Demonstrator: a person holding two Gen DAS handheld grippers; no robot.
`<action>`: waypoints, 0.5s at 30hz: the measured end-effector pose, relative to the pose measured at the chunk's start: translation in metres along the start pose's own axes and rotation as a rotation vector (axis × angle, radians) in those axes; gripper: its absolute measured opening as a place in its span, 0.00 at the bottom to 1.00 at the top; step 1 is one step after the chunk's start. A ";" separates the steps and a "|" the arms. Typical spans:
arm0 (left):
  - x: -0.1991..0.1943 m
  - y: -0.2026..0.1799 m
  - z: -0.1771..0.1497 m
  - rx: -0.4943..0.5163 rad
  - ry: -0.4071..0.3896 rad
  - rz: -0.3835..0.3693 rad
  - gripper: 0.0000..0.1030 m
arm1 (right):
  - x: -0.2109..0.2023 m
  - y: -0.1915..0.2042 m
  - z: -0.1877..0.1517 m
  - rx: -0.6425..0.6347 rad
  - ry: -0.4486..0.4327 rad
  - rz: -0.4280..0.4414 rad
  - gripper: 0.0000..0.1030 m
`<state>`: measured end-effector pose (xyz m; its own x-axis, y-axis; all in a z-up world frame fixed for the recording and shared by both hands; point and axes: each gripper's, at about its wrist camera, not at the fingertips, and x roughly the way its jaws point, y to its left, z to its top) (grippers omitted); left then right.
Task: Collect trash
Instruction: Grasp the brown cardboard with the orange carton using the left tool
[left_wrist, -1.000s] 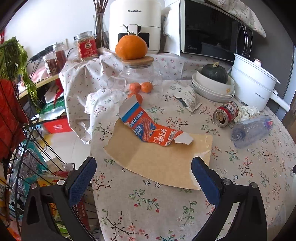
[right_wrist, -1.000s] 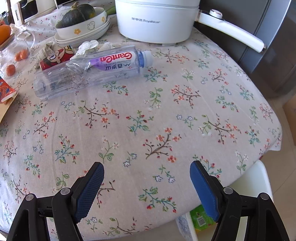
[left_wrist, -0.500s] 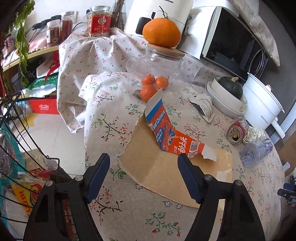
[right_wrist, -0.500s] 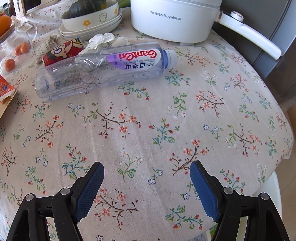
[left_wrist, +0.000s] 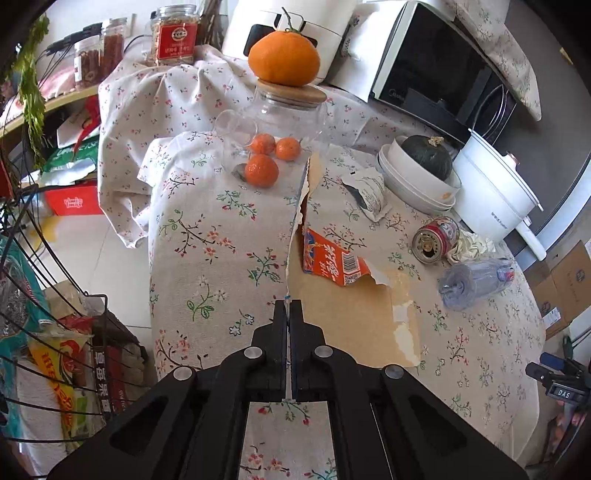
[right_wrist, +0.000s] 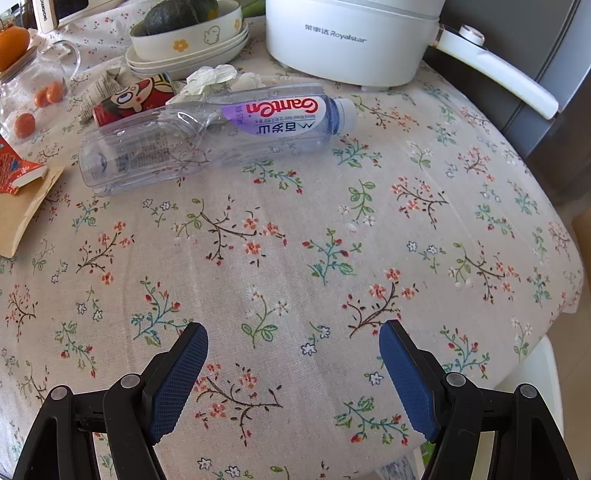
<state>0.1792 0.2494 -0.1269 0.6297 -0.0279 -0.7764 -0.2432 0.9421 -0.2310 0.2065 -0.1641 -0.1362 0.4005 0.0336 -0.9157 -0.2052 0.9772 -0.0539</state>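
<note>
My left gripper (left_wrist: 290, 303) is shut on the near edge of a torn brown cardboard sheet (left_wrist: 354, 314), which is tilted up on edge, with an orange printed carton piece (left_wrist: 328, 258) on it. A red drink can (left_wrist: 435, 240), a crumpled white tissue (left_wrist: 471, 245), a torn paper wrapper (left_wrist: 367, 190) and a clear plastic bottle (left_wrist: 476, 282) lie on the floral table beyond. My right gripper (right_wrist: 293, 365) is open and empty above the tablecloth. The bottle (right_wrist: 218, 136) lies on its side ahead of it, with the can (right_wrist: 136, 99) behind.
A wire basket of trash (left_wrist: 48, 332) stands at the left, off the table (right_wrist: 295, 258). Tangerines (left_wrist: 262, 170), a glass jar (left_wrist: 288, 110), stacked bowls with a squash (left_wrist: 421, 181) and a white cooker (right_wrist: 351, 37) stand at the back. The table edge drops off at the right.
My left gripper moved in and shut on the cardboard's edge, and the sheet tipped up. My right gripper moved a little forward toward the bottle and stays open.
</note>
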 end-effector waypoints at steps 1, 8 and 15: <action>-0.009 -0.007 0.000 0.009 -0.003 0.001 0.00 | -0.002 0.001 -0.001 0.007 -0.004 0.007 0.77; -0.073 -0.051 -0.008 0.121 -0.084 -0.016 0.00 | -0.012 -0.001 -0.001 0.056 -0.029 0.055 0.78; -0.092 -0.055 -0.013 0.101 -0.143 -0.086 0.00 | -0.019 -0.002 0.002 0.106 -0.044 0.085 0.82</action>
<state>0.1254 0.1958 -0.0503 0.7450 -0.0683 -0.6636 -0.1133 0.9673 -0.2268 0.2014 -0.1665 -0.1178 0.4249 0.1239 -0.8967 -0.1454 0.9871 0.0675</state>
